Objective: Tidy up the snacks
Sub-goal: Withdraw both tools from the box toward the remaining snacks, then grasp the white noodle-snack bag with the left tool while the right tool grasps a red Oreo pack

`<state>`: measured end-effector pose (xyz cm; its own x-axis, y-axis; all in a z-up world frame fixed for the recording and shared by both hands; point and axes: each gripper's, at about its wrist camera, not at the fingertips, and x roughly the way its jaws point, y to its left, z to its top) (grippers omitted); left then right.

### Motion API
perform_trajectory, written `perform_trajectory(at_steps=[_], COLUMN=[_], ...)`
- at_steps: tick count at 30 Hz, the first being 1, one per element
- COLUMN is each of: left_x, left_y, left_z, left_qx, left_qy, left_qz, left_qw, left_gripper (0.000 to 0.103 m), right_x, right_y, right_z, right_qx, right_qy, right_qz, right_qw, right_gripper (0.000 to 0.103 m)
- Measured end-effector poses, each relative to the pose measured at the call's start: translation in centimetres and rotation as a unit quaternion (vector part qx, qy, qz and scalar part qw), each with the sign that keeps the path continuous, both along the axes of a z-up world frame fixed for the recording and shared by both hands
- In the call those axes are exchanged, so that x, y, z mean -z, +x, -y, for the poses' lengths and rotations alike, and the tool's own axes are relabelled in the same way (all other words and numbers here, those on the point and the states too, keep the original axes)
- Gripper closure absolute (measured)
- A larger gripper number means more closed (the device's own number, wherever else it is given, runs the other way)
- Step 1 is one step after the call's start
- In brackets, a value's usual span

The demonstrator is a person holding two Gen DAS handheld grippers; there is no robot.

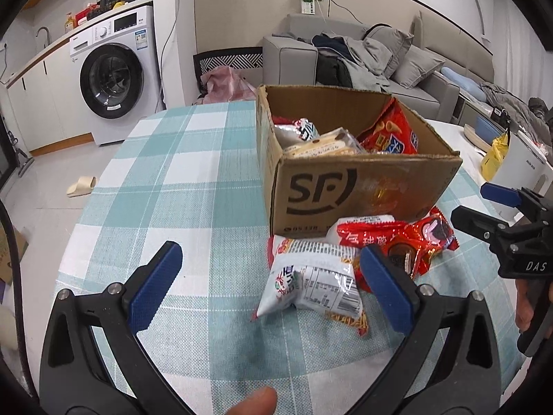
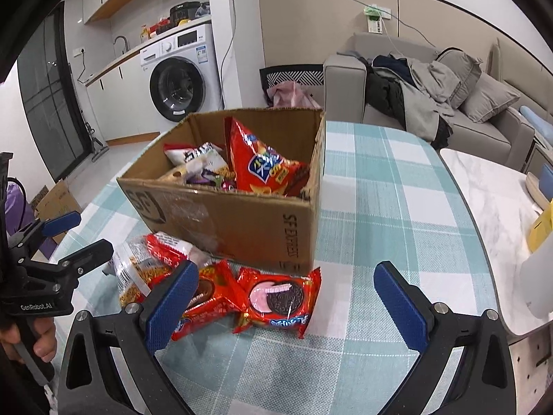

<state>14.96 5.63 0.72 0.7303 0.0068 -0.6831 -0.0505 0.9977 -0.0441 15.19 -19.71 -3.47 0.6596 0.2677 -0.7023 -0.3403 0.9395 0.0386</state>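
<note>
Hovering, both grippers spread wide, nothing held. Cookie pack (image 2: 278, 300) lies flat on the table (image 2: 380, 186), just ahead of the right gripper (image 2: 281, 299), long axis across its jaws. Left gripper (image 1: 269, 280) faces the white noodle pack (image 1: 311, 282). Cardboard box (image 2: 242, 221) just behind.

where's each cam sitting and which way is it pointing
Left wrist: on the left gripper, looking forward over the table at the cardboard box and a white snack pack; its open fingers, a fingertip and the right gripper show.
Right wrist: on the right gripper, facing the box over a red cookie pack; the left gripper and hand show.
Shared: box, snack pile, checked tablecloth, washing machine, sofa.
</note>
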Motion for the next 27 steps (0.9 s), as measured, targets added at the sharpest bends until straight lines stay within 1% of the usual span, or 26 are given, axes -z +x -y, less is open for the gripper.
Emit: perform_trajectory(at_steps=[12, 14, 18, 22, 27], left_x=[2.2, 2.5, 3.3, 3.9, 4.6], left_y=[0.9, 1.3, 1.9, 2.2, 2.7], left_z=[0.5, 0.7, 0.8, 0.9, 0.8], left_qx=[0.010, 0.012, 0.015, 0.023, 0.026], left_qy=[-0.003, 0.001, -0.006, -0.003, -0.007], left_qz=[-0.026, -0.030, -0.040, -0.046, -0.057], left_qw=[0.9996, 0.9995, 0.9991, 0.9987, 0.9980], left_gripper=[0.001, 0.001, 0.001, 0.001, 0.001], right_x=[2.4, 2.8, 3.9, 5.1, 6.3], right_y=[0.8, 1.0, 1.5, 2.1, 2.7], right_z=[-0.2, -0.2, 0.0, 0.7, 0.5], right_qx=[-0.005, -0.006, -0.007, -0.011, -0.013], right_qy=[-0.009, -0.010, -0.014, 0.007, -0.004], right_qz=[-0.029, -0.033, -0.050, -0.080, -0.096], right_qw=[1.000, 0.999, 0.999, 0.997, 0.995], right_gripper=[0.000, 0.000, 0.000, 0.000, 0.000])
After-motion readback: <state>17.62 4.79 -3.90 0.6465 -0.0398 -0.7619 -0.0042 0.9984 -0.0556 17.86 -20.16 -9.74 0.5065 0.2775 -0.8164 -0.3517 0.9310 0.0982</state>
